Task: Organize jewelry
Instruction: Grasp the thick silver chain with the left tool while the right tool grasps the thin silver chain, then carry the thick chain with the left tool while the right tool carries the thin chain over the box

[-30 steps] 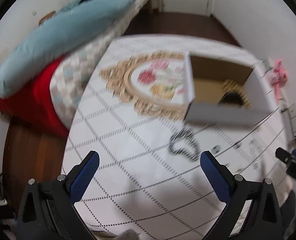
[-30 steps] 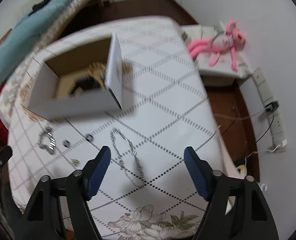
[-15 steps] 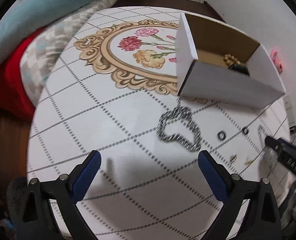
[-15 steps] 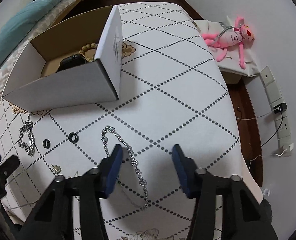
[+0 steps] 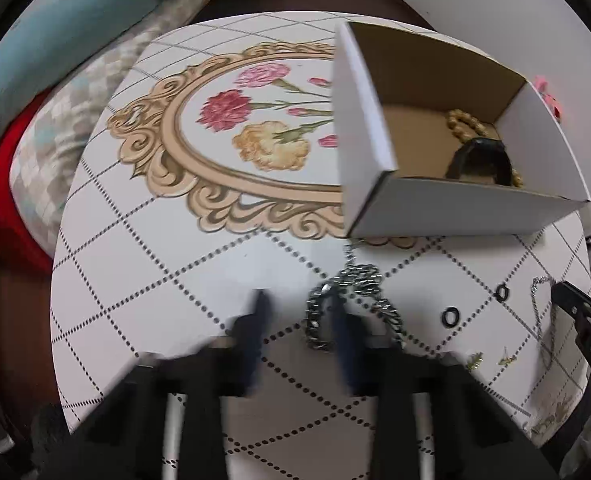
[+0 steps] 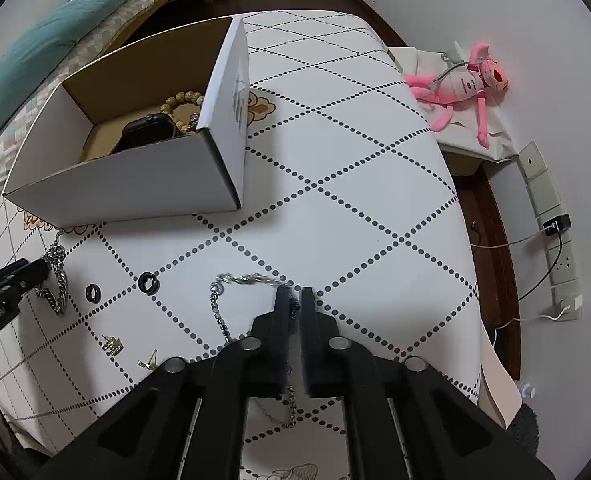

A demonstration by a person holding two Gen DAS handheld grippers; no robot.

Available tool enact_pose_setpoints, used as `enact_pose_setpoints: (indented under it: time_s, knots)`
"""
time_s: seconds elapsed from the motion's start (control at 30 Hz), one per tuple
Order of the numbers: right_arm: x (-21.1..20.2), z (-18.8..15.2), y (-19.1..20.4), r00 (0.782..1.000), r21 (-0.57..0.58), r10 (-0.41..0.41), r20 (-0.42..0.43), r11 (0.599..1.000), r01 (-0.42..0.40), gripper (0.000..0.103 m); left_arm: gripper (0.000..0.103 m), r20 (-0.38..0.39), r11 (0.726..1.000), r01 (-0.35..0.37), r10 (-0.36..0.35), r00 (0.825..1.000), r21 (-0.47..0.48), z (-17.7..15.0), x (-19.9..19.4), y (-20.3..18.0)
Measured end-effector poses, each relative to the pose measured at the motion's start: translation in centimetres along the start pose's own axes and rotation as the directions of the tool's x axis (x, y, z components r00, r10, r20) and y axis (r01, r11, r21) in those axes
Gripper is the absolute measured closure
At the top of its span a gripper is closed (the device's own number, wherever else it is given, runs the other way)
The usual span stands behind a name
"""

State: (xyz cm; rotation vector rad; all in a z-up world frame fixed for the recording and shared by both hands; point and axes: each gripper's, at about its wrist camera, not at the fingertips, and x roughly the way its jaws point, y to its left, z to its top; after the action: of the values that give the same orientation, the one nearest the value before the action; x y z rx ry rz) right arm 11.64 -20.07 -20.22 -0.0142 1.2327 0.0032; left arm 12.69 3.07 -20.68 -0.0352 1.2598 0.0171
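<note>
A white cardboard box (image 5: pixel 467 208) (image 6: pixel 135 184) holds a wooden bead bracelet (image 6: pixel 183 100) and a black watch (image 6: pixel 147 132). A chunky silver chain bracelet (image 5: pixel 359 284) (image 6: pixel 57 280) lies in front of it. My left gripper (image 5: pixel 301 312) is blurred, its jaws partly closed around the bracelet's left side. My right gripper (image 6: pixel 294 298) is shut on a thin silver necklace (image 6: pixel 219 308) lying on the table. Two black rings (image 6: pixel 149 282) (image 6: pixel 92 293) and two gold earrings (image 6: pixel 113 345) (image 6: pixel 148 363) lie between the chains.
The table wears a white cloth with dotted diamonds (image 6: pixel 355 184) and a floral medallion (image 5: pixel 255 128). Bedding (image 5: pixel 55 60) lies to the left. A pink plush toy (image 6: pixel 467 84) and a power strip (image 6: pixel 555 240) are off the table's right edge.
Both grippers have lowered toward the table and closed. The right one went from open to shut on the necklace. The left one narrowed around the chain bracelet.
</note>
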Motion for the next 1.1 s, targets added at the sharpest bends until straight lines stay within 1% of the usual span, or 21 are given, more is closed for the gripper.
enact_pose_setpoints:
  time_s: [0.07, 0.13, 0.23, 0.37, 0.57, 0.6, 0.7, 0.73, 0.83, 0.9, 0.93, 1.0, 1.07, 1.1]
  knots:
    - [0.0, 0.0, -0.1, 1.0, 0.011, 0.024, 0.0, 1.0, -0.024, 0.099, 0.097, -0.006, 1.0, 0.025, -0.025, 1.0, 0.002, 0.0, 0.0, -0.2]
    - [-0.1, 0.0, -0.7, 0.997, 0.039, 0.077, -0.008, 0.996, -0.077, 0.099, 0.097, -0.005, 0.999, 0.038, -0.038, 0.999, 0.0, 0.0, 0.1, -0.5]
    - [-1.0, 0.0, -1.5, 0.988, 0.092, 0.157, 0.004, 0.983, -0.157, 0.099, 0.097, 0.006, 0.998, 0.063, -0.063, 0.998, -0.012, -0.5, -0.5, -0.4]
    - [-3.0, 0.0, -1.9, 0.97, 0.128, 0.24, 0.036, 0.962, -0.243, 0.099, 0.097, 0.034, 0.996, 0.091, -0.091, 0.995, -0.014, -1.4, -2.3, -0.3]
    - [-6.7, 0.7, -1.7, 0.945, 0.123, 0.313, 0.092, 0.938, -0.323, 0.099, 0.097, 0.086, 0.988, 0.156, -0.155, 0.984, -0.004, -1.9, -6.1, -0.8]
    - [-7.3, 1.0, -1.6, 0.942, 0.117, 0.32, 0.1, 0.936, -0.331, 0.099, 0.097, 0.094, 0.986, 0.164, -0.163, 0.982, 0.0, -2.0, -6.3, -0.8]
    - [-9.5, 2.0, -1.3, 0.926, 0.092, 0.354, 0.131, 0.926, -0.367, 0.099, 0.097, 0.127, 0.98, 0.198, -0.198, 0.972, 0.015, -1.1, -8.3, -0.4]
    - [-10.1, 2.5, -1.1, 0.922, 0.085, 0.362, 0.14, 0.923, -0.376, 0.099, 0.097, 0.134, 0.978, 0.208, -0.208, 0.969, 0.017, -0.1, -8.8, -0.6]
    - [-12.4, 3.7, -0.7, 0.902, 0.062, 0.397, 0.172, 0.909, -0.412, 0.099, 0.097, 0.173, 0.964, 0.264, -0.264, 0.949, 0.024, 1.5, -11.5, -0.5]
    - [-13.9, 4.9, -0.4, 0.884, 0.045, 0.427, 0.192, 0.896, -0.443, 0.099, 0.097, 0.199, 0.957, 0.289, -0.29, 0.936, 0.034, 2.7, -13.1, -0.6]
    - [-14.4, 5.4, -0.3, 0.878, 0.04, 0.436, 0.199, 0.891, -0.451, 0.099, 0.097, 0.213, 0.952, 0.304, -0.306, 0.928, 0.04, 3.5, -13.9, -0.6]
    - [-15.1, 6.8, 0.3, 0.867, 0.024, 0.452, 0.208, 0.884, -0.466, 0.099, 0.097, 0.23, 0.945, 0.322, -0.325, 0.917, 0.051, 5.3, -14.8, -0.6]
    - [-15.2, 8.5, 1.1, 0.86, 0.014, 0.468, 0.206, 0.877, -0.48, 0.099, 0.097, 0.244, 0.943, 0.327, -0.331, 0.911, 0.058, 6.9, -15.3, -0.7]
    - [-15.0, 9.2, 1.4, 0.857, 0.011, 0.474, 0.201, 0.874, -0.486, 0.099, 0.097, 0.244, 0.943, 0.327, -0.332, 0.911, 0.059, 7.6, -15.2, -0.6]
